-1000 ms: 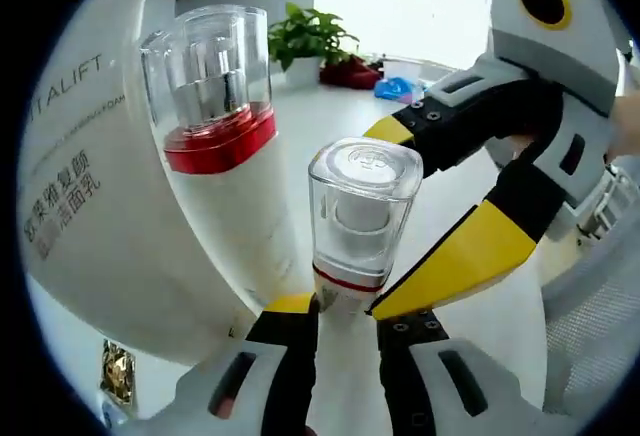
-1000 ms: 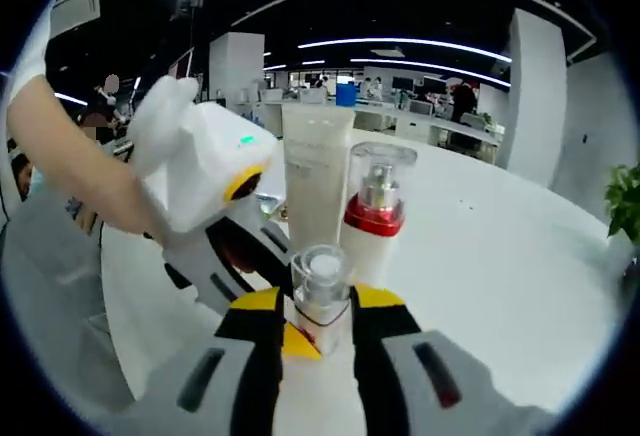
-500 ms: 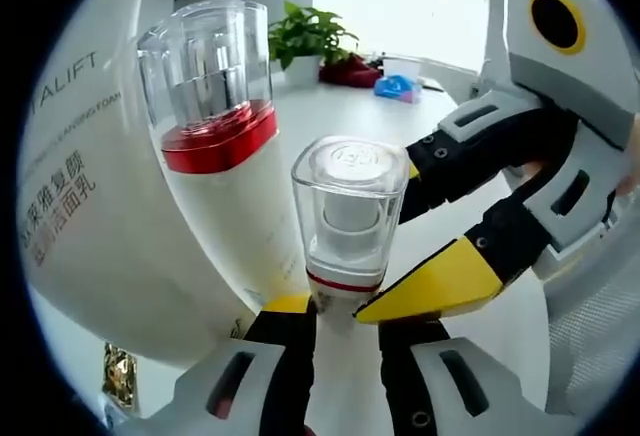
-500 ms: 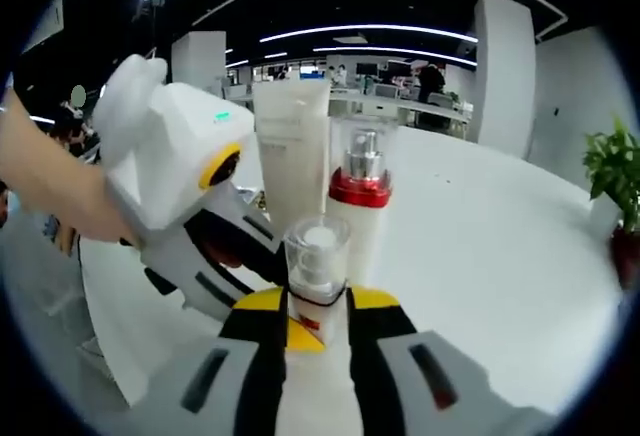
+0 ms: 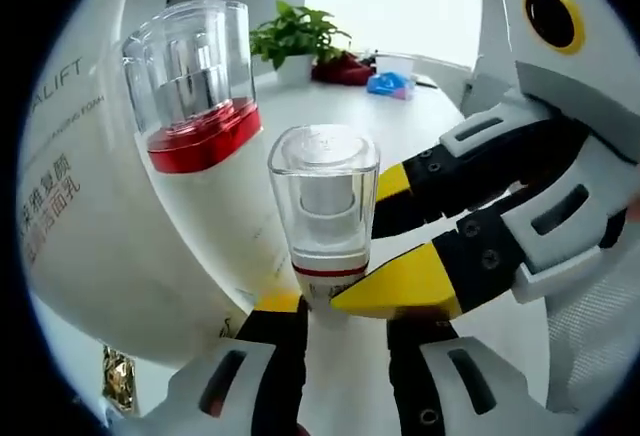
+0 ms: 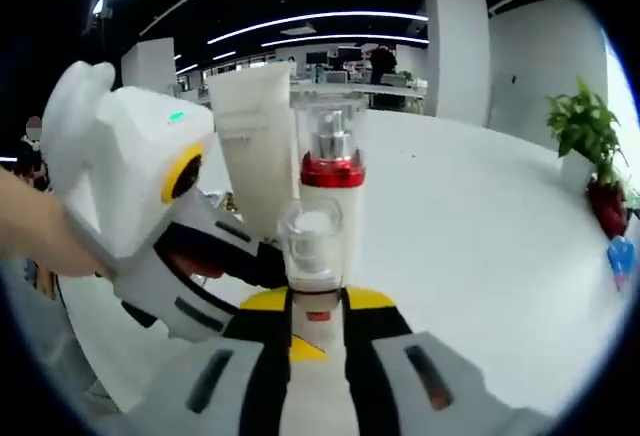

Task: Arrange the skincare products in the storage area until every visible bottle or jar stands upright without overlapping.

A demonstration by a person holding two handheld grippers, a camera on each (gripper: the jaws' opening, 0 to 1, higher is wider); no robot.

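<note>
A small bottle [image 5: 322, 216] with a clear cap and a red ring stands upright between both grippers. My right gripper [image 6: 317, 301] is shut on its base, and its yellow fingers [image 5: 400, 281] reach in from the right in the left gripper view. My left gripper [image 5: 345, 306] has its jaws slightly apart around the same base, with one finger [image 6: 225, 256] coming in from the left. Just behind stand a taller pump bottle [image 5: 200, 166] [image 6: 330, 186] with a red collar and a big white tube [image 5: 70, 216] [image 6: 255, 136], both upright.
The white table [image 6: 470, 216] stretches away to the right. A potted plant [image 5: 295, 36] [image 6: 580, 126] and a blue item [image 5: 390, 84] sit at its far edge. A person's hand [image 6: 40, 226] holds the left gripper. A small gold object [image 5: 118, 371] lies by the tube.
The left jaws have parted a little and the small bottle has shifted left between them. The right gripper's fingers have closed in lower on the bottle's base.
</note>
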